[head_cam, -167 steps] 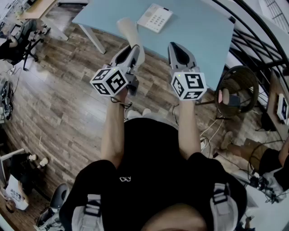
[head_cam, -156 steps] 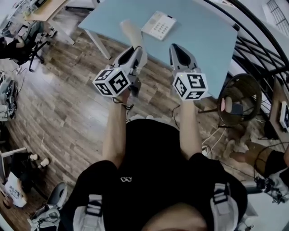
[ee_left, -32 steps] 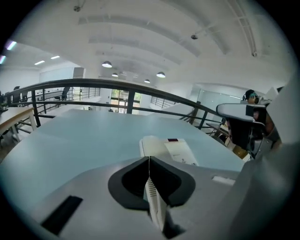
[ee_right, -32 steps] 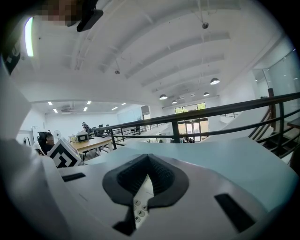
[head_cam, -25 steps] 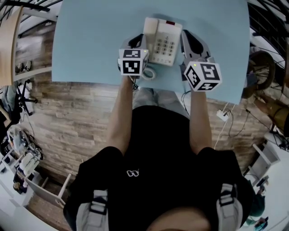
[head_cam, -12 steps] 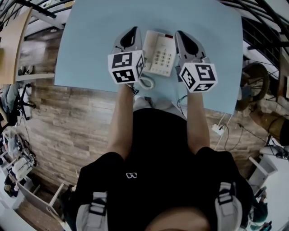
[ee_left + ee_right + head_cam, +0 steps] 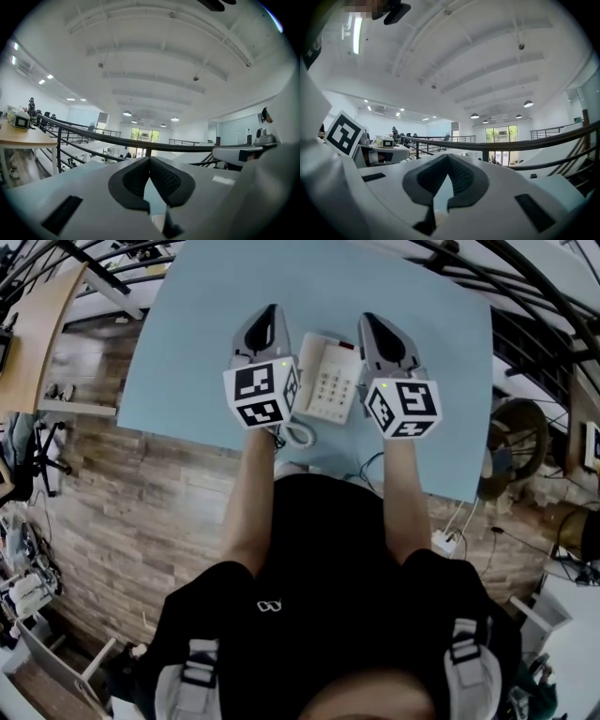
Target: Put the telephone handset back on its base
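Observation:
A white telephone base [image 7: 330, 382] with a keypad sits on the light blue table [image 7: 206, 343], near its front edge. The handset [image 7: 306, 357] seems to lie along the base's left side, partly hidden by my left gripper. A coiled cord [image 7: 298, 434] hangs at the base's near end. My left gripper [image 7: 271, 311] [image 7: 150, 159] is raised just left of the phone, shut and empty. My right gripper [image 7: 367, 321] [image 7: 449, 157] is just right of the phone, also shut and empty. Both gripper views look out level over the table towards a railing and the ceiling.
A dark metal railing [image 7: 525, 296] runs behind and to the right of the table. A round wicker chair [image 7: 511, 442] stands on the right. Cables and a power strip [image 7: 442, 540] lie on the wooden floor [image 7: 112, 493]. A wooden desk [image 7: 37, 324] is at left.
Earlier my left gripper carried the handset towards the table; now the handset lies at the base and the gripper is empty. Over the last second both grippers stayed beside the phone.

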`<state>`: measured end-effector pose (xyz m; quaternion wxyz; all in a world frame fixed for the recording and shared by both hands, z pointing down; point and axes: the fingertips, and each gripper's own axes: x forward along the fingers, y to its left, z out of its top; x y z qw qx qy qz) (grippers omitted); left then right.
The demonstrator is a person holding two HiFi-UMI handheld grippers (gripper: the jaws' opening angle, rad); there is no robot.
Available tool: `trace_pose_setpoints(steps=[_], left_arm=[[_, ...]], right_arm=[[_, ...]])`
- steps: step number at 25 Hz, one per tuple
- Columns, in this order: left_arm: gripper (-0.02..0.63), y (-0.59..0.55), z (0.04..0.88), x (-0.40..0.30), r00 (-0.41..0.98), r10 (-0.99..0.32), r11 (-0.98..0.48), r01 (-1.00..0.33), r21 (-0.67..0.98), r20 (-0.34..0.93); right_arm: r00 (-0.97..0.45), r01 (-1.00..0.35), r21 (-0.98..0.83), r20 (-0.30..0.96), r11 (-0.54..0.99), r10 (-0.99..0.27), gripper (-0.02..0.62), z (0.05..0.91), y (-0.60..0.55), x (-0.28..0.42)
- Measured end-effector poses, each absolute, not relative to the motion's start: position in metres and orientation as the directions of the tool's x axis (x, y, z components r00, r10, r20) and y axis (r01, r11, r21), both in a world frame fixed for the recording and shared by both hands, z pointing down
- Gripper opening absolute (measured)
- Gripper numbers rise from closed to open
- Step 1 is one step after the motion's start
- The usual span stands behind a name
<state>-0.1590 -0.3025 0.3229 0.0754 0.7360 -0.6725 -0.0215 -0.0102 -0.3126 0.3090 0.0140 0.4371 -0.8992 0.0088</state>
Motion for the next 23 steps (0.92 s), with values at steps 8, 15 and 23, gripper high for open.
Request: trace_pose_setpoints(steps=[8, 15, 23], left_arm=[[0.0, -0.305, 0.319, -0.143, 0.111, -0.992, -0.104, -0.989, 0.108, 0.057], [0.0, -0.314, 0.309, -0.131, 0.167, -0.985, -0.159, -0.975, 0.157, 0.045], [0.0, -0.313, 0.31, -0.122, 0.173, -0.984, -0.164, -0.974, 0.156, 0.044]], right_arm=[[-0.595, -0.803, -0.017, 0.004, 0.595, -0.803, -0.005, 0.302, -0.32, 0.01], [-0.584, -0.812, -0.02, -0.001, 0.583, -0.812, -0.005, 0.303, -0.326, 0.017], [-0.577, -0.817, -0.004, -0.007, 0.577, -0.817, -0.005, 0.298, -0.326, 0.028]])
